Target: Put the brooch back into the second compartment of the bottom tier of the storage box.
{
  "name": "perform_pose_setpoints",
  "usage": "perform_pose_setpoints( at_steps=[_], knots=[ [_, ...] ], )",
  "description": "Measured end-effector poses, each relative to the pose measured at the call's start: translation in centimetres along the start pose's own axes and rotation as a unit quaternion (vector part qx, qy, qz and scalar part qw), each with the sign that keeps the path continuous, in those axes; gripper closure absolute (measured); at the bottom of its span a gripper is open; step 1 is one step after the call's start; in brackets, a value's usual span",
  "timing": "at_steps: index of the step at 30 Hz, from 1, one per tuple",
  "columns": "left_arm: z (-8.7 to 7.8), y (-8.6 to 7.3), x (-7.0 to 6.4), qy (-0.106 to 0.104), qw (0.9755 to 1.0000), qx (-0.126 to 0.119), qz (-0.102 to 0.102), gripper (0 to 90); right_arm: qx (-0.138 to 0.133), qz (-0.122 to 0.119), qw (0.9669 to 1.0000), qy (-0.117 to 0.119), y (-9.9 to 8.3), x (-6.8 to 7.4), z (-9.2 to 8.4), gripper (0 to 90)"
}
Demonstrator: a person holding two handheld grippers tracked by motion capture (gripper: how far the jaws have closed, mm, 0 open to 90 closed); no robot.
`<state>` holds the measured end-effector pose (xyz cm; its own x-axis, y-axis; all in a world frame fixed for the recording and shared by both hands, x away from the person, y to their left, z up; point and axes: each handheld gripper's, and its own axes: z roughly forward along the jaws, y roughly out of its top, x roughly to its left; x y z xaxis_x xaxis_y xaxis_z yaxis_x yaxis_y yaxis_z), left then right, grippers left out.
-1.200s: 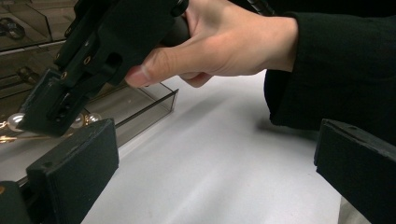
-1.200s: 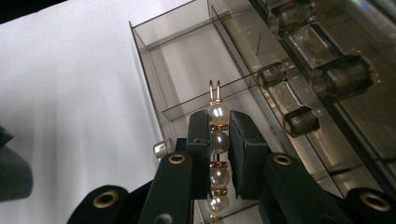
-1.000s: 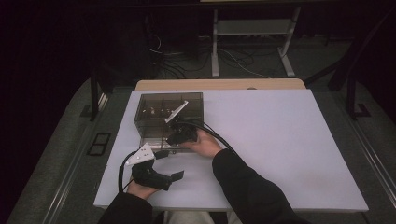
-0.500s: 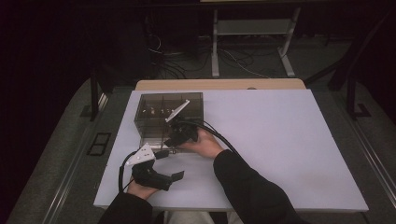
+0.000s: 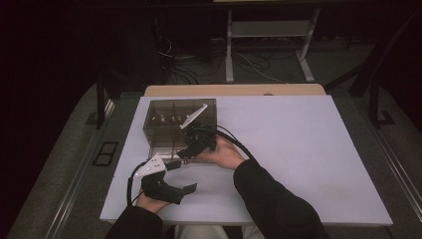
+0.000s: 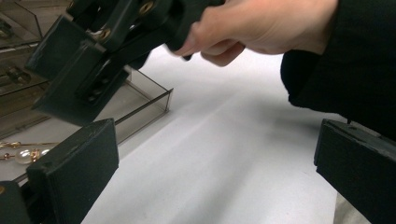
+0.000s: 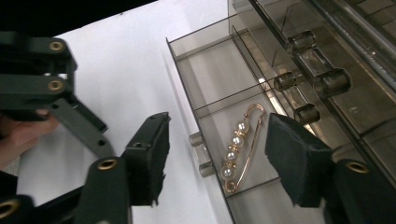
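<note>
Pearl pin: a gold pin set with pearls lies flat in the pulled-out drawer, lower centre of the right gripper view, touching nothing but the drawer floor
Right gripper: jaws apart and just been opening, the pin seen between them but clear of both pads; in the high view it sits at centre, over the drawer front
Left gripper: lower left of the high view, resting low by the table's near edge, jaws wide apart with nothing between them
Organizer box: a smoky clear box of small compartments, upper left of centre in the high view, with small pieces in its back row too small to tell
In the way: the drawer's dividers and front wall fence the pin on all sides; two small clear knobs jut from the drawer front just beside the right gripper's lower jaw; the box's knobs crowd the upper right
Close quarters: in the left gripper view the right gripper hangs just above the drawer corner, near the left jaw
Open room: the white table is bare across the whole right half and along the far edge
Edges: the left gripper is close to the near edge; the box stands near the table's left edge
</note>
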<state>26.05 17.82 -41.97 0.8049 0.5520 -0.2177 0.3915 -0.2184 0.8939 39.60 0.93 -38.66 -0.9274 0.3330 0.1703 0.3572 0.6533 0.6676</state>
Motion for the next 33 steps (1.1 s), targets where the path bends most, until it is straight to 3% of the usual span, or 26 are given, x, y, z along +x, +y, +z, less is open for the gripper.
perform_pose_setpoints(
  at_steps=[6,14,18,19,33],
  knots=[
    [0.0,0.0,0.0,0.0,1.0,0.0,-0.001,0.0,-0.003,-0.003,1.0,-0.007,-0.1,0.6,-1.3,29.1],
    [0.0,0.0,0.0,0.001,1.0,0.004,0.001,0.0,-0.025,0.001,0.9997,-0.003,-0.6,1.1,-3.6,12.3],
    [0.1,0.0,0.0,0.002,1.0,0.003,-0.002,0.0,-0.043,0.005,0.9991,-0.001,-1.1,1.4,-5.0,8.5],
    [0.1,0.0,0.0,0.002,1.0,0.003,-0.002,0.0,-0.045,0.007,0.9989,-0.004,-1.3,1.5,-5.3,1.4],
    [0.0,-0.1,0.1,0.006,1.0,0.002,-0.003,0.0,-0.055,0.02,0.998,-0.022,-4.2,1.6,-9.1,0.4]
  ],
)
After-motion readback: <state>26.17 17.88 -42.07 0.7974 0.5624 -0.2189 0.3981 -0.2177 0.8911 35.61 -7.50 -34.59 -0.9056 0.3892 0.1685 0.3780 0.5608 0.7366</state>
